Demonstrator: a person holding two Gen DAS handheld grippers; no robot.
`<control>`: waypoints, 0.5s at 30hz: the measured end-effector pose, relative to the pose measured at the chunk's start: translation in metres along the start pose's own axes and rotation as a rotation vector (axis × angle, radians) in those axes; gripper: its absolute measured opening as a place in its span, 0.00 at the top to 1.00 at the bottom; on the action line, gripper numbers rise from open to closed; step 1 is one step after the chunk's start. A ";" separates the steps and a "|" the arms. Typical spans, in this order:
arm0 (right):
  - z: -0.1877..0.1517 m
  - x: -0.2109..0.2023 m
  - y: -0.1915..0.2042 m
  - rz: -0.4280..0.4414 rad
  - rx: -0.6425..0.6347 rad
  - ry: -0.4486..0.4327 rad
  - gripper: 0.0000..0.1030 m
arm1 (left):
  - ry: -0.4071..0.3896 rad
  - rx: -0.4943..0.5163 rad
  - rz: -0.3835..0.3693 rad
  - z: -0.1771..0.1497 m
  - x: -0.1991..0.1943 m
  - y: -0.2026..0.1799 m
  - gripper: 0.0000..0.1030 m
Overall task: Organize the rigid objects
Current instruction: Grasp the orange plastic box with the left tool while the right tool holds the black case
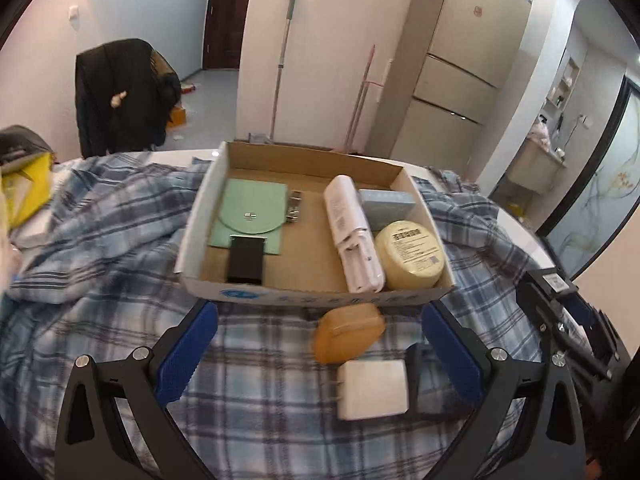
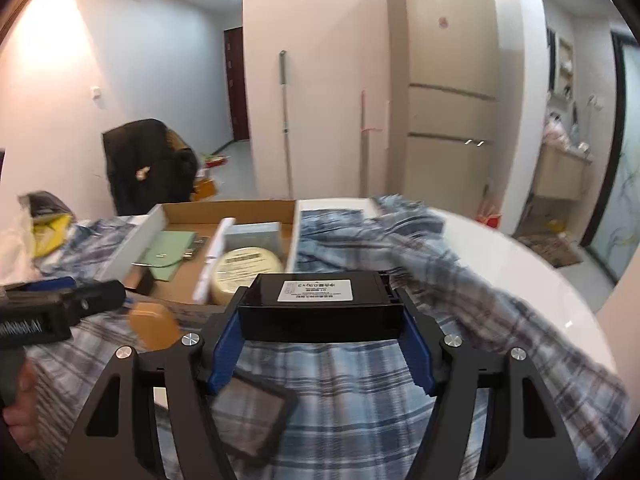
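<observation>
Rigid objects lie partly on a blue plaid cloth [image 1: 256, 360] spread over a white worktop [image 2: 500, 256] and partly inside a shallow cardboard box [image 1: 192, 220]. Nearest in the left wrist view, the left hand-held gripper [image 1: 320, 354] hangs over the cloth with its blue-padded jaws spread wide and nothing between them. A white power adapter [image 1: 374, 390] lies on the cloth inside that gap, closer to the right-hand pad, touching neither. Just beyond it sits an amber translucent case [image 1: 348, 332], blurred, close to the box's front wall.

In the right wrist view, the right hand-held gripper [image 2: 320, 320] clamps a black box with a white label [image 2: 320, 304] held crosswise between its blue pads, above the cloth. Below it a flat dark-framed panel [image 2: 250, 418] lies tilted on the plaid.

Farther on, the cardboard box holds a black rectangular block [image 1: 245, 259] at its near left, overlapping a green pouch with a snap [image 1: 250, 216]. A small metal clip [image 1: 294, 208] lies beside the pouch. On the right side, a long white package [image 1: 352, 232] runs front to back, with a round cream tin [image 1: 410, 254] touching it at the near right and a grey-blue box [image 1: 386, 204] behind the tin.

Beyond the worktop stand a mop handle [image 1: 282, 64] against the wall, a beige fridge [image 1: 468, 64], and a dark coat on a chair [image 1: 120, 92].
</observation>
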State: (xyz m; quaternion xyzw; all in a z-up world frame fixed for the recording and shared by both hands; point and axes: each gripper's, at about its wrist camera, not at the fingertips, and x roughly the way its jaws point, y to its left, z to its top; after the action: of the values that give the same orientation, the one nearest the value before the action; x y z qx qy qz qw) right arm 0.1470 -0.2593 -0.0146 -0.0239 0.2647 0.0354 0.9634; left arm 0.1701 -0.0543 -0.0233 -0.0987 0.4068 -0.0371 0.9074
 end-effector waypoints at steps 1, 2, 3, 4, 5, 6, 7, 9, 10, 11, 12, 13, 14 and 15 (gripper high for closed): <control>0.000 -0.001 -0.001 -0.011 0.000 -0.009 0.34 | 0.013 -0.004 0.006 0.000 0.003 -0.001 0.01; 0.001 -0.001 -0.003 -0.007 0.006 -0.013 0.34 | 0.027 -0.010 0.005 0.001 0.007 -0.002 0.03; 0.001 -0.001 -0.005 0.000 0.016 -0.010 0.34 | 0.045 -0.020 -0.002 0.002 0.011 -0.003 0.06; 0.002 0.000 -0.007 0.008 0.028 -0.006 0.34 | 0.066 -0.029 -0.005 0.002 0.015 -0.004 0.07; 0.002 0.000 -0.008 0.013 0.034 -0.002 0.34 | 0.083 -0.032 -0.006 0.002 0.018 -0.005 0.08; 0.002 0.001 -0.010 0.015 0.038 0.000 0.34 | 0.090 -0.034 -0.009 0.002 0.020 -0.005 0.08; 0.001 0.001 -0.011 0.012 0.043 0.000 0.34 | 0.093 -0.035 -0.013 0.002 0.022 -0.006 0.08; 0.002 0.001 -0.013 0.009 0.054 0.001 0.34 | 0.103 -0.041 -0.009 0.000 0.026 -0.009 0.11; 0.002 0.001 -0.014 0.010 0.057 0.001 0.34 | 0.109 -0.046 -0.014 0.000 0.028 -0.010 0.11; 0.001 0.001 -0.015 0.010 0.060 0.000 0.34 | 0.116 -0.051 -0.022 -0.001 0.031 -0.011 0.11; 0.001 -0.001 -0.016 0.010 0.062 -0.003 0.34 | 0.119 -0.054 -0.019 -0.001 0.033 -0.013 0.11; 0.002 -0.001 -0.017 0.012 0.066 -0.005 0.34 | 0.118 -0.056 -0.007 -0.002 0.036 -0.013 0.11; 0.002 -0.001 -0.019 0.021 0.075 -0.003 0.34 | 0.114 -0.049 0.010 -0.002 0.038 -0.014 0.11; 0.002 0.000 -0.020 0.032 0.087 0.004 0.34 | 0.112 -0.041 0.021 -0.003 0.040 -0.015 0.11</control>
State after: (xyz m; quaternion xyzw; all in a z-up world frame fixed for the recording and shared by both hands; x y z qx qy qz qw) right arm 0.1497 -0.2795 -0.0126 0.0221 0.2684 0.0391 0.9623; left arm 0.1947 -0.0752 -0.0514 -0.1110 0.4586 -0.0247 0.8813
